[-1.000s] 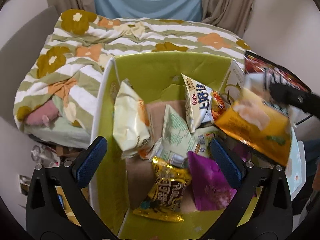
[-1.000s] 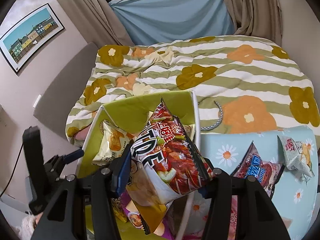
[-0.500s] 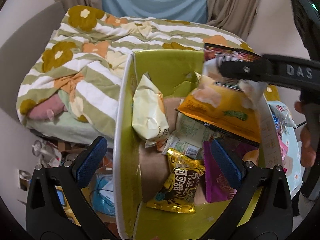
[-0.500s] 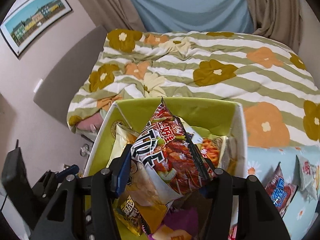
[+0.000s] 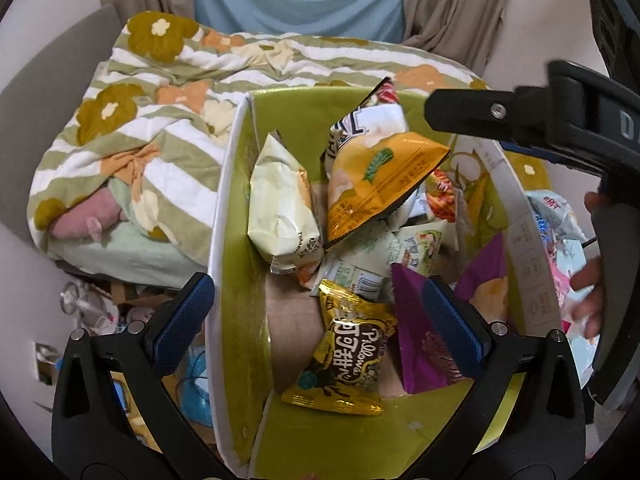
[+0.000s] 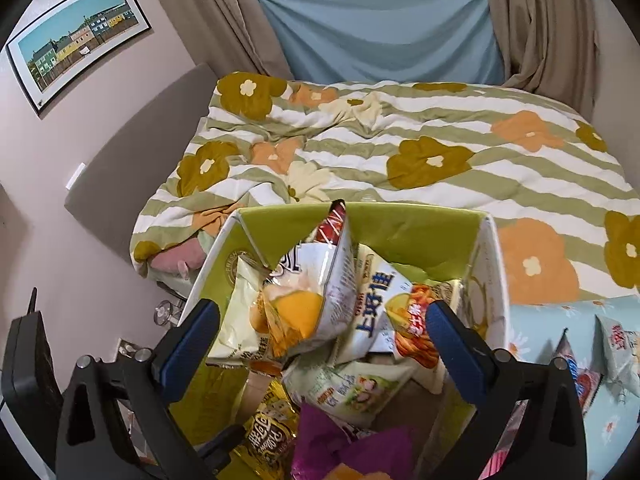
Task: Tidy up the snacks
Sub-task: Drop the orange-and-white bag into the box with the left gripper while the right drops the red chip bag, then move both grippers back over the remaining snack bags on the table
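Now the right gripper [image 6: 322, 334] stands spread wide with nothing between its blue pads: its jaws have just been opening, and the red, white and orange chip bag [image 6: 310, 296] that they pinched half a second ago has dropped free. That bag lies tilted inside the green-lined box [image 6: 404, 226], its top corner pointing up against the far wall and its orange lower end resting on a pale cream bag [image 5: 282, 210] and a white bag printed with blue characters [image 6: 374, 312]. From the left wrist view the same chip bag [image 5: 376, 178] shows its orange back, leaning on the heap near the far end of the box [image 5: 224, 216], where a second ago it hung over the right rim. The left gripper [image 5: 316, 308] is also spread and holds nothing; it hovers over the near end, above a yellow Pillows pack [image 5: 344, 346] and a purple pack [image 5: 420, 344]. More snack packets [image 6: 600, 350] lie outside the box on a light blue daisy-print cloth [image 6: 612, 424]. Beyond the box lies a bed with a striped flower quilt [image 6: 400, 152]
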The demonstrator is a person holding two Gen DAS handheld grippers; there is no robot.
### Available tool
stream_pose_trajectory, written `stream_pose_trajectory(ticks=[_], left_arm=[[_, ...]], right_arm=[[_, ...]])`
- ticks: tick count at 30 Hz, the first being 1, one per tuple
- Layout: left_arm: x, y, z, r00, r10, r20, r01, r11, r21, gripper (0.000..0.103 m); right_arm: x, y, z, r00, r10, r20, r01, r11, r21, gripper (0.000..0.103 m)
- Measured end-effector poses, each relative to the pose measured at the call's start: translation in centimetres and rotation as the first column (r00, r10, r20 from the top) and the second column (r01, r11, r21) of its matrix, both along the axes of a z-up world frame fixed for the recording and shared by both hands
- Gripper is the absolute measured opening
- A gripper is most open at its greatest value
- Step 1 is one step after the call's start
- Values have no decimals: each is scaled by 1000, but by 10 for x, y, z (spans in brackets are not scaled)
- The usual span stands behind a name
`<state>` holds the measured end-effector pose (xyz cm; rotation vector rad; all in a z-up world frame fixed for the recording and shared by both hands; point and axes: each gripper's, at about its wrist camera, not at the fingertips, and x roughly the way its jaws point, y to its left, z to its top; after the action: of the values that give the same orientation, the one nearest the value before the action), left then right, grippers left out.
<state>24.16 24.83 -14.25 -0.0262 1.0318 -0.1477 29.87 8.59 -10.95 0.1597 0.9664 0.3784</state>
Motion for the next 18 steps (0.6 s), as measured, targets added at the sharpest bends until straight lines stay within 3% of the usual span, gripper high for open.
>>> stream_pose_trajectory(ticks=[11, 18], left_arm=[[-38, -31, 45, 995, 19, 93, -19, 1000, 1, 103], [-69, -100, 56, 992, -2, 126, 7, 999, -35, 103]], right_arm=[[-49, -37, 54, 997, 3, 75, -5, 999, 38, 102], [-88, -97, 75, 996, 34, 85, -35, 999, 2, 102]])
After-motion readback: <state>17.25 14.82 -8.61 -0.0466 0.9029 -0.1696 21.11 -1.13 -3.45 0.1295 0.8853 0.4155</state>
